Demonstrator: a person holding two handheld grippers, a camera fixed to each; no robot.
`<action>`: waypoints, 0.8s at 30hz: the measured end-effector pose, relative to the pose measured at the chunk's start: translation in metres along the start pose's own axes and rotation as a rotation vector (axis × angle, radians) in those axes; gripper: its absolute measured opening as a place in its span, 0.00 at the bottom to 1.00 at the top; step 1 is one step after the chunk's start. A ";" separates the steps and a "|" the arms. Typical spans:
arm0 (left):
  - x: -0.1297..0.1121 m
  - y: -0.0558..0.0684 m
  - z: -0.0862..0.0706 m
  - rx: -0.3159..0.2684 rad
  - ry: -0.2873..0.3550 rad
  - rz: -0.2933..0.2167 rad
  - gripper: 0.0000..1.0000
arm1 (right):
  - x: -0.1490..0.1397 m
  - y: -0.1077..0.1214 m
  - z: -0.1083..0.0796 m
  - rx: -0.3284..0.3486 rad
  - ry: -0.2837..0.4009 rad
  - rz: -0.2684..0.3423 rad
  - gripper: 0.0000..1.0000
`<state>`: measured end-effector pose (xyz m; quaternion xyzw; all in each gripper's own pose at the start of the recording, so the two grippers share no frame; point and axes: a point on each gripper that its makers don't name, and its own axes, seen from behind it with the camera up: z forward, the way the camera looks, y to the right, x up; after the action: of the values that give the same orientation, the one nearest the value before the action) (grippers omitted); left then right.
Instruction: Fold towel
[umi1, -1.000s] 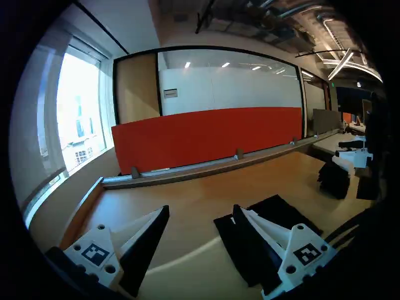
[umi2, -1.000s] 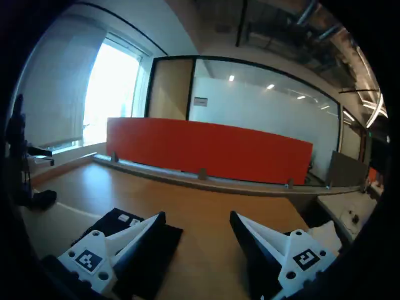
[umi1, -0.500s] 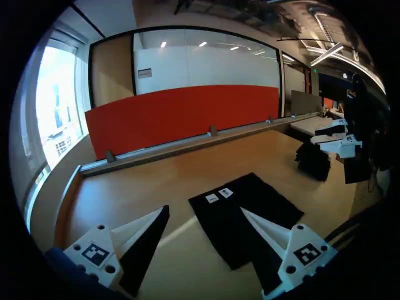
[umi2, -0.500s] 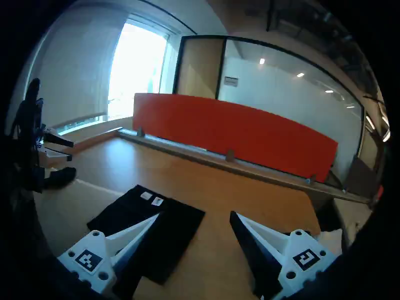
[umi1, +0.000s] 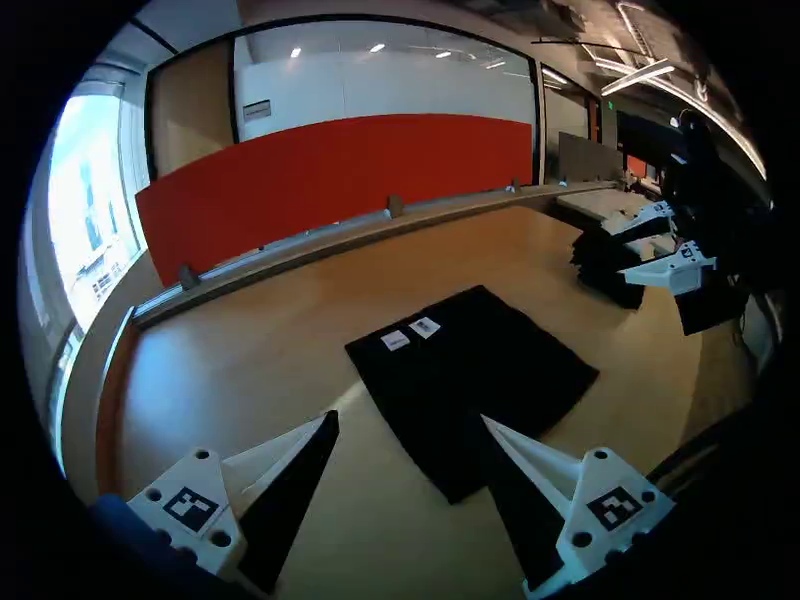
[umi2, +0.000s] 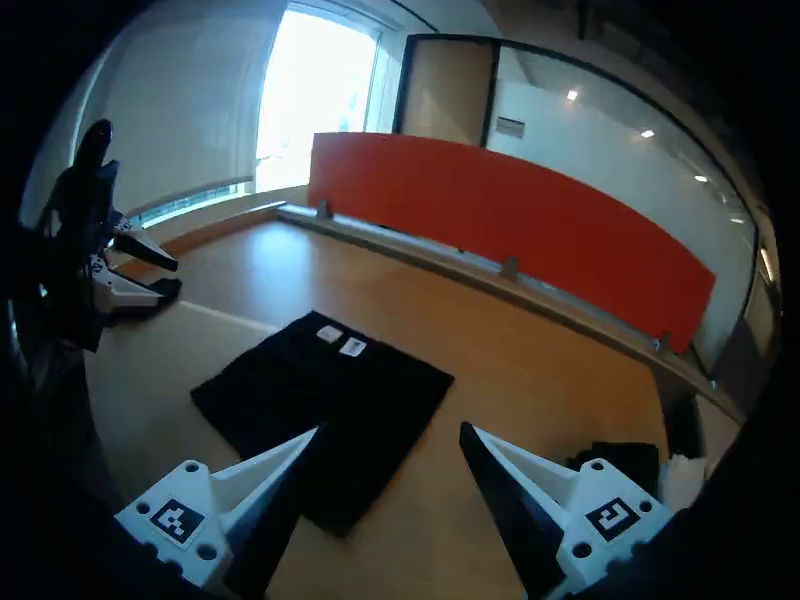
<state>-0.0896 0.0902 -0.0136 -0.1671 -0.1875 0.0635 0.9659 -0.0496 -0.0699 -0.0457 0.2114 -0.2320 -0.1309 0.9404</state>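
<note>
Both views above table (umi1: 255, 360), facing red divider (umi1: 330, 190); share towel (umi1: 470, 370).

Right gripper view. The right claw (umi2: 390, 430) stands in the foreground with its two fingers (umi2: 262, 485) spread wide and nothing between them, above the near edge of a black towel (umi2: 310, 395). The towel lies flat on the wooden desk (umi2: 540, 370), with two small white labels (umi2: 341, 341) near its far edge. At the left edge, the left claw (umi2: 172, 277) points toward the towel, apart from it. An orange partition (umi2: 520, 225) runs along the desk's far side, with a bright window (umi2: 315, 100) behind. A dark cloth heap (umi2: 618, 458) lies at the right.
</note>
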 end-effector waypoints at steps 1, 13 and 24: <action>-0.004 0.001 0.002 -0.002 -0.009 0.005 0.94 | -0.004 -0.001 0.002 0.006 -0.008 -0.003 1.00; -0.052 0.025 0.025 -0.054 -0.108 0.044 0.94 | -0.050 -0.015 0.016 0.067 -0.083 -0.081 1.00; -0.095 0.041 0.049 -0.100 -0.197 0.057 0.94 | -0.090 -0.024 0.030 0.102 -0.147 -0.084 1.00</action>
<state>-0.1987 0.1257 -0.0174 -0.2133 -0.2794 0.0976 0.9311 -0.1451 -0.0697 -0.0670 0.2582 -0.2976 -0.1734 0.9026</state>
